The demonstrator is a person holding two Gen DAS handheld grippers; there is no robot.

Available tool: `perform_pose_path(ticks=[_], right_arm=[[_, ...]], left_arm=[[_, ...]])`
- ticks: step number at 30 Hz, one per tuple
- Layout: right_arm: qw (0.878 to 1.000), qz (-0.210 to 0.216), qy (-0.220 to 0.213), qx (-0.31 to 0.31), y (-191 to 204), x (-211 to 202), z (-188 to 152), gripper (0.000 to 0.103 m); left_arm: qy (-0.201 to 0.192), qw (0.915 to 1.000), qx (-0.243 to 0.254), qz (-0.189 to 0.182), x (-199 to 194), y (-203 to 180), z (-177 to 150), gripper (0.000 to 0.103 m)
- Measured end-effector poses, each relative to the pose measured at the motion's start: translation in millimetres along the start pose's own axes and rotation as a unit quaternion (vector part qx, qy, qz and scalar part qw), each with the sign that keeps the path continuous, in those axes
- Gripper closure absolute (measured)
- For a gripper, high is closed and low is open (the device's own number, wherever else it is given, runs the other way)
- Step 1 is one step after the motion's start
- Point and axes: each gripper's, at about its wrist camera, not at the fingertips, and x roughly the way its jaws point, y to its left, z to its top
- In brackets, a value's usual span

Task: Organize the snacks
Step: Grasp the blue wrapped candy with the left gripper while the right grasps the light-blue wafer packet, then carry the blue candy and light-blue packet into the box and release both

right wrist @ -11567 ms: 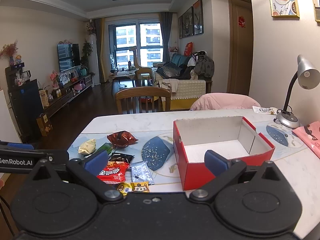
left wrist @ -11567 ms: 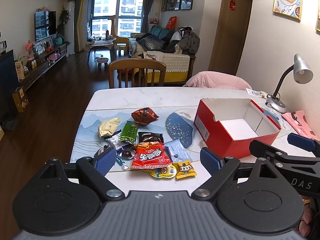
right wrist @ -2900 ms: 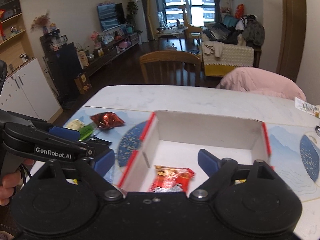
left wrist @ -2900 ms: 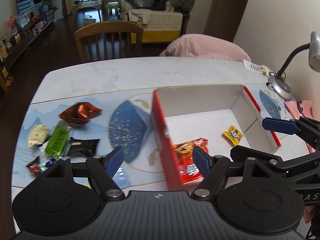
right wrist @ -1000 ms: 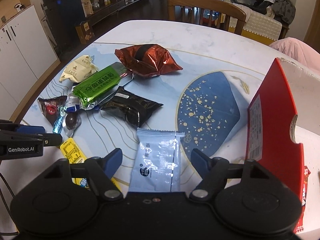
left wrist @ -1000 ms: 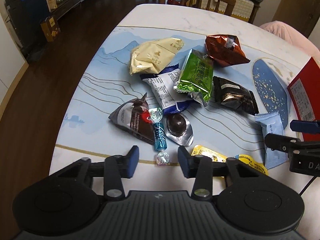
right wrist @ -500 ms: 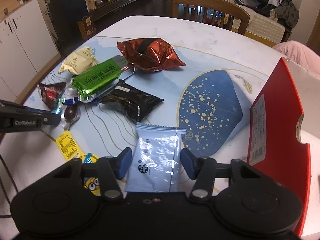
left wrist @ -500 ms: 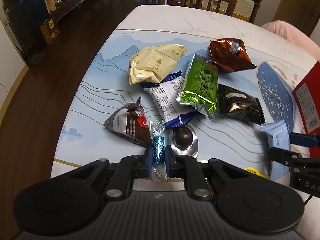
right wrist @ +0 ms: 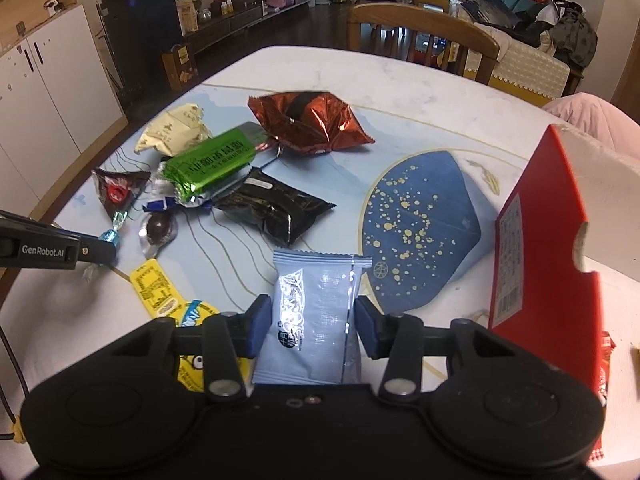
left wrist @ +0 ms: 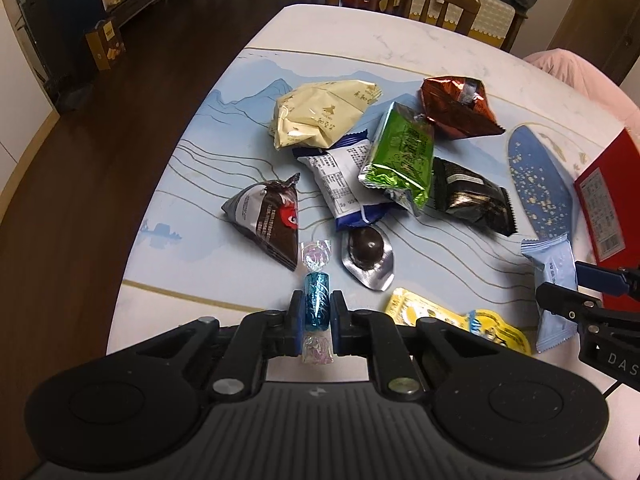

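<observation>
My left gripper (left wrist: pixel 317 308) is shut on a small candy in a blue twist wrapper (left wrist: pixel 317 298), low over the table's near edge. In the right wrist view my right gripper (right wrist: pixel 313 320) is closing on a pale blue packet (right wrist: pixel 316 304). The packet lies flat between the jaws, and both pads touch its side edges. The red box (right wrist: pixel 536 240) stands open just to the right of that gripper, with a red snack bag showing inside its near corner. The left gripper's finger (right wrist: pixel 96 252) shows at the left edge of the right wrist view.
Loose snacks lie on the table mat (left wrist: pixel 224 152): a cream bag (left wrist: pixel 320 116), green packet (left wrist: pixel 404 152), copper foil bag (left wrist: pixel 456 108), black packet (left wrist: pixel 468 196), dark triangular pack (left wrist: pixel 268 216), foil chocolate cup (left wrist: pixel 366 252) and yellow pack (left wrist: pixel 424 312). The table's left edge is near.
The left jaws have shut on the blue candy. The right jaws have narrowed from wide apart until they meet the pale blue packet's sides. Neither hand has shifted much.
</observation>
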Motion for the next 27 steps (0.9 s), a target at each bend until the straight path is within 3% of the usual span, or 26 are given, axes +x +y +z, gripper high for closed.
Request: perform_pose_path(ticks=[16, 27], right_arm=[[0.999, 0.006, -0.043, 0.028, -11.8, -88.3, -7.9, 0.059], [0.994, -0.026, -0.084, 0.060, -52.3, -145.0, -21.7, 0.059]], left_arm=[[-0.020, 0.9989, 0.021, -0.037, -56.5, -27.9, -10.9, 0.091], [-0.048, 0.9941, 0.069, -0.069, -97.3, -81.6, -4.6, 0.091]])
